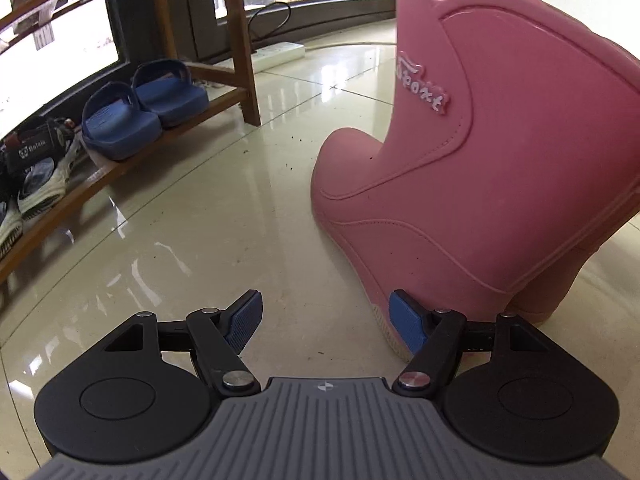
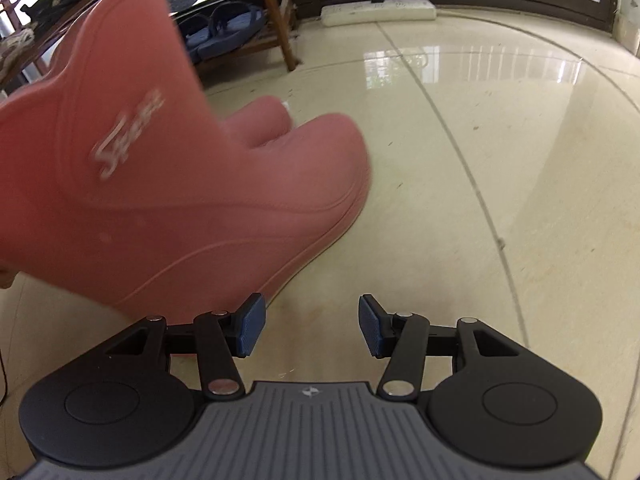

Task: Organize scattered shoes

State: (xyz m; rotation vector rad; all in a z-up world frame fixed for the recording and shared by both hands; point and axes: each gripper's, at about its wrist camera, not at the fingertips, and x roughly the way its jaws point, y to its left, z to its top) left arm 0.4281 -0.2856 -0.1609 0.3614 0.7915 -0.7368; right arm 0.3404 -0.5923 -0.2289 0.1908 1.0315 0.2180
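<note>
A pink rubber boot (image 1: 480,184) stands upright on the tiled floor at the right of the left wrist view. My left gripper (image 1: 326,322) is open, with only bare floor between its blue pads. Its right pad (image 1: 406,326) sits close against the boot's sole edge. In the right wrist view the same kind of pink boot (image 2: 140,184) fills the left side, blurred, and a second pink toe (image 2: 262,120) shows behind it. My right gripper (image 2: 311,330) is open beside the boot and holds nothing. Its left pad (image 2: 252,330) lies near the sole.
A wooden shoe rack (image 1: 242,40) stands at the left by the window. Its low shelf holds blue slippers (image 1: 144,108) and black-and-white sandals (image 1: 36,172). A white power strip (image 2: 378,10) with a black cable lies along the window frame. Glossy floor (image 2: 480,160) spreads to the right.
</note>
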